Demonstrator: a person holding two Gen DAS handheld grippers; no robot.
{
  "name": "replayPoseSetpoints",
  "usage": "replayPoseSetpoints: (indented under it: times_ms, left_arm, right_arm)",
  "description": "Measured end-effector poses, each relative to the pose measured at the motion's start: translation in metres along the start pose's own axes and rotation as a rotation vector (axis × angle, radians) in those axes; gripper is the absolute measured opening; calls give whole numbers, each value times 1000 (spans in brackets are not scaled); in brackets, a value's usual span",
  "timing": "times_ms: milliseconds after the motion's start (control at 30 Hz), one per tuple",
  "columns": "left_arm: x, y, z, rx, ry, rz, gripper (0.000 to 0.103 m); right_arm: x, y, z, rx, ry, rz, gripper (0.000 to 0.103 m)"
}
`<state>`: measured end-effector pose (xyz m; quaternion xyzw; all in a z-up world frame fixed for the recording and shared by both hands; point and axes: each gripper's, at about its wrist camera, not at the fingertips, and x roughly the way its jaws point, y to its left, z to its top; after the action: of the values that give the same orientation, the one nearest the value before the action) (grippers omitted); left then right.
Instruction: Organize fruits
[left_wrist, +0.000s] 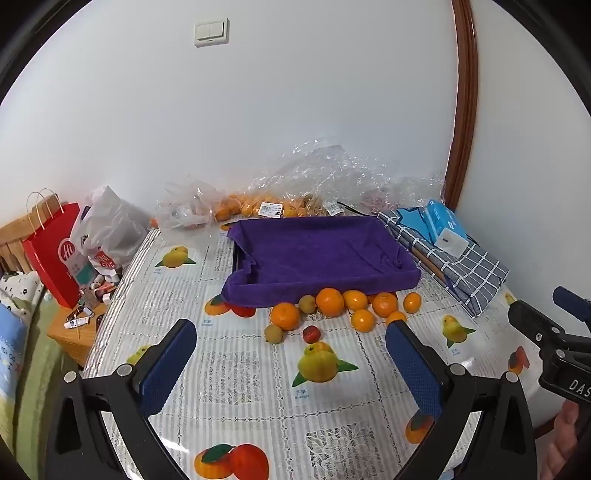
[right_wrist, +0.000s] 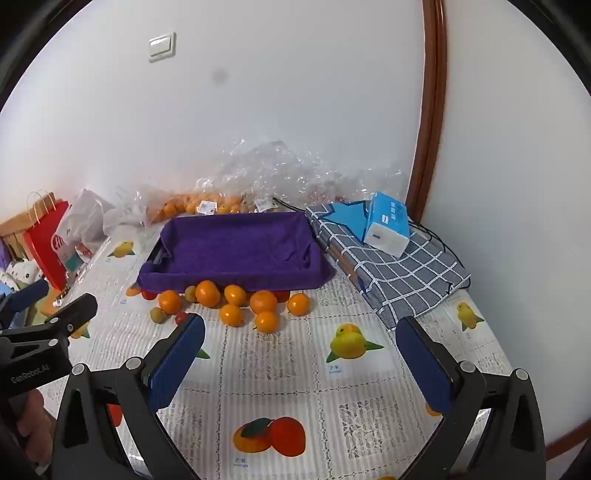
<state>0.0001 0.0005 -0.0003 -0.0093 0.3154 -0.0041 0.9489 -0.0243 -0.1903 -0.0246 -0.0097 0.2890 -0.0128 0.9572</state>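
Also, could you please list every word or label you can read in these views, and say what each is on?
"GenRobot.AI": left gripper body.
"DAS": right gripper body, cut off by the frame edge.
"Hi": red paper bag.
Too small or blurred: tablecloth captions, fruit bag price stickers, tissue pack print.

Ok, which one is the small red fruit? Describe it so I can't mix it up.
Start at the purple cloth-lined tray in the middle of the table. Loose fruit lies along its near edge. Among the pieces nearest the camera, toward the left of the group, sits the small red fruit, beside a greenish-tan one; it is far smaller than the oranges and clearly red.
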Motion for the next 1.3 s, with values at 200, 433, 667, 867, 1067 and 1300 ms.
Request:
replayPoseSetpoints:
  times_ms: [200,433,667,867,1067,1300]
  left_arm:
    - [-7,0,4,4,-17,8,103]
    - [-13,4,8,-13,-12,-8,103]
    - [-5,3,4,-25,-9,-8,103]
    - [-6,4,6,-24,-9,-12,103]
    - [-7,4,8,-33,-9,-16,103]
    - [-8,3,9,-31,-14,-19,103]
  right_arm:
    - [-5,-1,0,15,-2,19,102]
    - [-8,0,-1,21,0,23,102]
    - [-10,-2,0,15,-5,28,102]
    - [-12,0,1,17,-10,25,102]
    - [-12,0,2,19,-12,34,102]
    - [-14,3,-1,18,-20,40,102]
